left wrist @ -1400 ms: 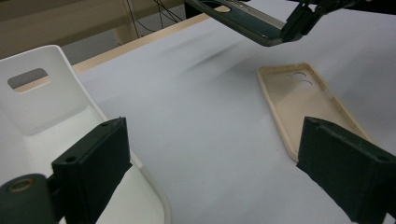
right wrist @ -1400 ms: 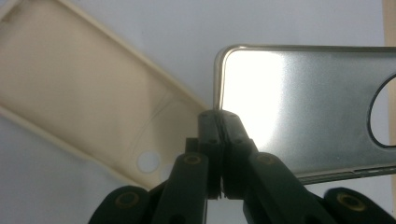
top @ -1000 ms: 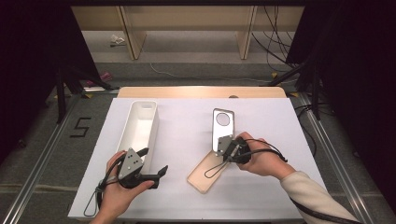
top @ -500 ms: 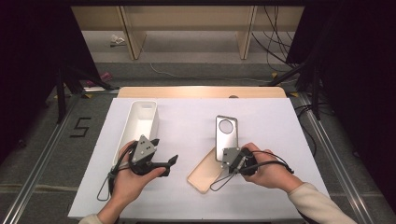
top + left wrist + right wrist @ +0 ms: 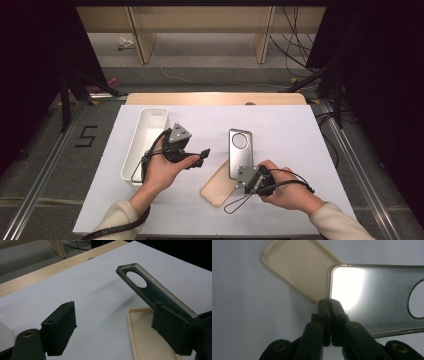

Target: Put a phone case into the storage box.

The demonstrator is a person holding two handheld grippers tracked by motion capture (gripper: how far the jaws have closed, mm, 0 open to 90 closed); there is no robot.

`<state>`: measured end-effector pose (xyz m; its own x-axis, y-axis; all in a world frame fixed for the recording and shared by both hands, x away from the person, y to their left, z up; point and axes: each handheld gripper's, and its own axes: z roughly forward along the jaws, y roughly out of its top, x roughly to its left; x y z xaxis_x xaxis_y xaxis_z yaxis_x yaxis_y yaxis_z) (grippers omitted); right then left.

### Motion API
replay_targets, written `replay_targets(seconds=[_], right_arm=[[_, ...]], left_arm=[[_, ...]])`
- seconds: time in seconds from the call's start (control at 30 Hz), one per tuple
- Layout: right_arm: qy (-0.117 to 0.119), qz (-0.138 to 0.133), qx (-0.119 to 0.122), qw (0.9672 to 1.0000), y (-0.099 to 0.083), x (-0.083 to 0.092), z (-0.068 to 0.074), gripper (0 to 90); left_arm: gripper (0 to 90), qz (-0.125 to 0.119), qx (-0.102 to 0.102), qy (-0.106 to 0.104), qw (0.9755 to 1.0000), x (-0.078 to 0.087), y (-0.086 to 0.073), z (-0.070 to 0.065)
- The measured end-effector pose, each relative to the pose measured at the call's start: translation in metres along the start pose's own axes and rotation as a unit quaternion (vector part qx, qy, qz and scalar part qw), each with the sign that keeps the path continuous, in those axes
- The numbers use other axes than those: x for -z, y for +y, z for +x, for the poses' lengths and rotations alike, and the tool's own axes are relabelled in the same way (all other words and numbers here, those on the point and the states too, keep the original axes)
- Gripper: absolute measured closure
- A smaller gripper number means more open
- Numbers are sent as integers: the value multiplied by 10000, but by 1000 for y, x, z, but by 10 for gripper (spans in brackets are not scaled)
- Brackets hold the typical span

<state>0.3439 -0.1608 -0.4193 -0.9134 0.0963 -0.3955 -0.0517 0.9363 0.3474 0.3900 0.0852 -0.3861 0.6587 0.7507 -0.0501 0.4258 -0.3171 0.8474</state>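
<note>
A dark grey phone case [image 5: 240, 147] with a round camera hole is tilted up off the table, its near edge pinched by my right gripper [image 5: 241, 176], which is shut on it. In the right gripper view the jaws [image 5: 329, 305] clamp a corner of that grey case [image 5: 377, 297]. Partly under it, a beige phone case [image 5: 219, 186] lies flat on the white table cover. My left gripper [image 5: 201, 157] hovers open left of both cases. In its own view my left gripper [image 5: 115, 327] faces the grey case [image 5: 147, 290] and the beige case [image 5: 147, 342].
A long white tray [image 5: 145, 142] stands on the left part of the table cover [image 5: 290, 130], just behind my left hand. A wooden table edge [image 5: 215, 98] runs along the back. Cables trail from both grippers near the front.
My left gripper has risen and moved forward and right, toward the cases. My right gripper has drawn the grey case a little nearer to me, over the beige one.
</note>
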Motion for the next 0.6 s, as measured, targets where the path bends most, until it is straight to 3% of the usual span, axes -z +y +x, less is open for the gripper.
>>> replay_targets(seconds=[0.37, 0.6], right_arm=[[-24, -97, 86, 9999, 5, 2, 5, 889], [-24, -134, 103, 9999, 8, 2, 7, 889]], left_arm=[[297, 358, 413, -408, 9977, -38, 17, -13], [397, 630, 503, -498, 9955, -56, 27, -20]])
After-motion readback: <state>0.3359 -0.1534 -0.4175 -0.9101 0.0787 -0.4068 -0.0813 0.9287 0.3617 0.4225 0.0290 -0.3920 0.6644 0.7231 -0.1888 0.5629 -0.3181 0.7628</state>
